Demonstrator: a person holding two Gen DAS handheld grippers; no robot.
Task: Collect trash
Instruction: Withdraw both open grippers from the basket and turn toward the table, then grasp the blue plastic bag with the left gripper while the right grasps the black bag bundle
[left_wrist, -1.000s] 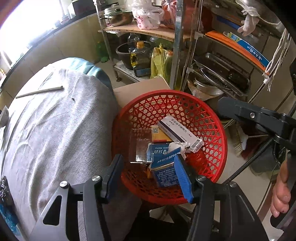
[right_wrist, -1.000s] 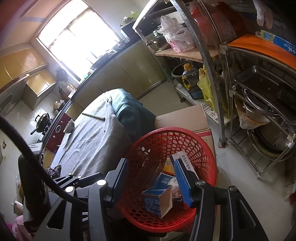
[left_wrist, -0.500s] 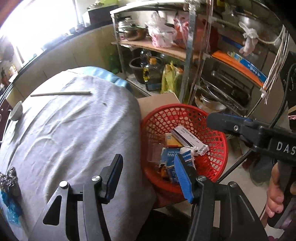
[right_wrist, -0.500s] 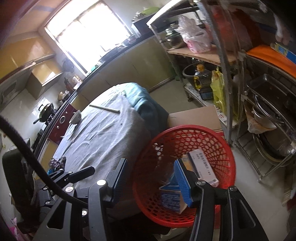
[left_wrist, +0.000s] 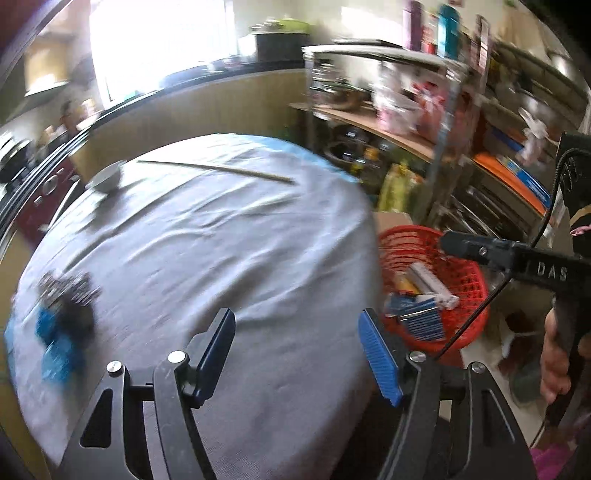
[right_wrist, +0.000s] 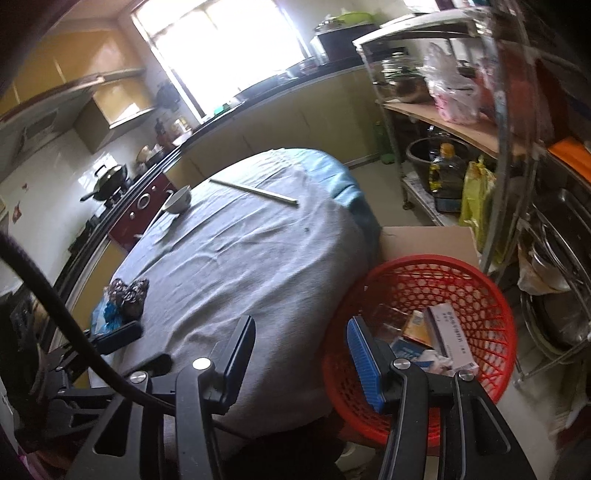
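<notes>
Cartons, blue, white and yellow, lie in the red basket (right_wrist: 424, 280) beside the grey-clothed table (right_wrist: 240, 258). Crumpled wrappers (right_wrist: 125, 295) sit on the cloth. Left gripper (left_wrist: 297, 345), jaws just widened, and right gripper (right_wrist: 301, 347) both gape, holding nothing.

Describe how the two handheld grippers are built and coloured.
Both are black angular frames with triangular cut-outs and silver pivot bolts. Each left gripper and right gripper finger carries a ribbed blue pad on its inner face. In the left wrist view the right gripper's side shows white letters "DAS", a black cable looping beneath it, and a pistol-style handle gripped by a bare hand.
</notes>
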